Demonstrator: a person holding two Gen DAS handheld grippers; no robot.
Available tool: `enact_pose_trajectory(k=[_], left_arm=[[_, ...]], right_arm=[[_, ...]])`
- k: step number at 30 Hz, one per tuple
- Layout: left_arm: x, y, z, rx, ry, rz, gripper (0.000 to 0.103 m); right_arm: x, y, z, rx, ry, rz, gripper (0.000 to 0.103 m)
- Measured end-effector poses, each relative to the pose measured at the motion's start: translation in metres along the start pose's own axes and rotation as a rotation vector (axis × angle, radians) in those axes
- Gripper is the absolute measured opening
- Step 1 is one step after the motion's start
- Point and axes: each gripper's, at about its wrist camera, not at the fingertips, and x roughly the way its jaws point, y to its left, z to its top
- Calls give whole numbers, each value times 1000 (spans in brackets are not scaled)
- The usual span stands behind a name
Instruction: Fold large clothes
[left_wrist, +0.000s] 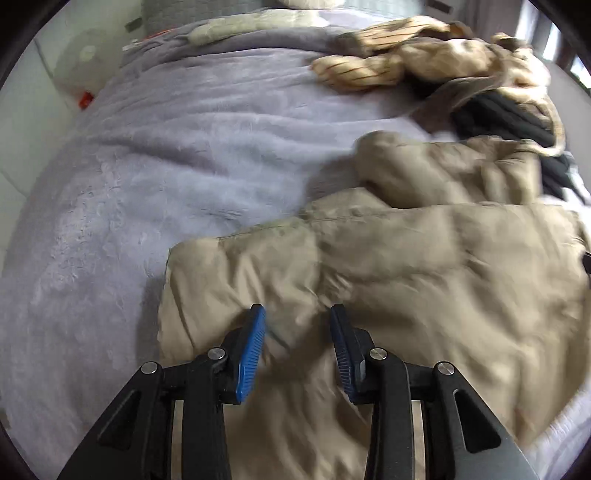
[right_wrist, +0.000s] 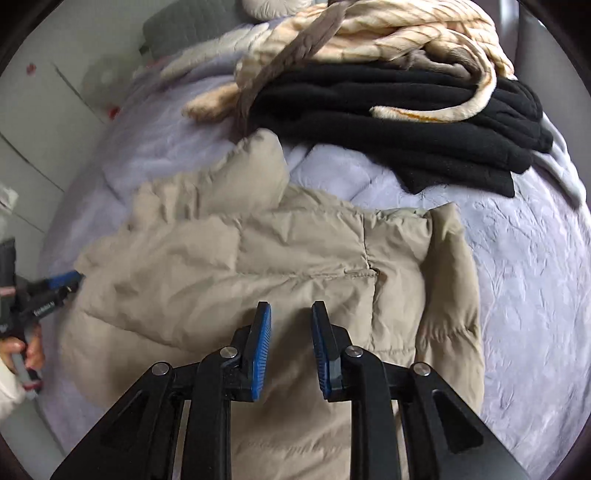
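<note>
A beige puffer jacket (right_wrist: 258, 251) lies spread on a lavender bedspread (right_wrist: 517, 258). It also shows in the left wrist view (left_wrist: 406, 266). My left gripper (left_wrist: 297, 314) is open with its blue pads just above the jacket's near left part. My right gripper (right_wrist: 291, 308) is open, hovering over the jacket's lower middle. The left gripper also shows in the right wrist view (right_wrist: 62, 282), at the jacket's left edge, held by a hand.
A folded black garment (right_wrist: 406, 122) and a cream striped blanket (right_wrist: 388, 33) are piled at the far side of the bed. The same pile shows in the left wrist view (left_wrist: 424, 62). A grey pillow (right_wrist: 173, 29) lies at the head. White wall stands at the left.
</note>
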Motion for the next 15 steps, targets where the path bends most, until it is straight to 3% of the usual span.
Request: enact_pose_trajectory(k=[2,5,9,15], left_arm=[[14,9,5,-66,-17,4,38],[32,17,12,-134,-24,-9,39],[52,15,16,-130,-51,22,45],[67,14,21,-155,-50,26,46]], right_arm=[[10,-20,4,59,-15,-73,19],[17,-67,13,187,-34,-170,19],[41,-109,11,355,6,-105,16],[67,-114,13,360,-2,-126,16]])
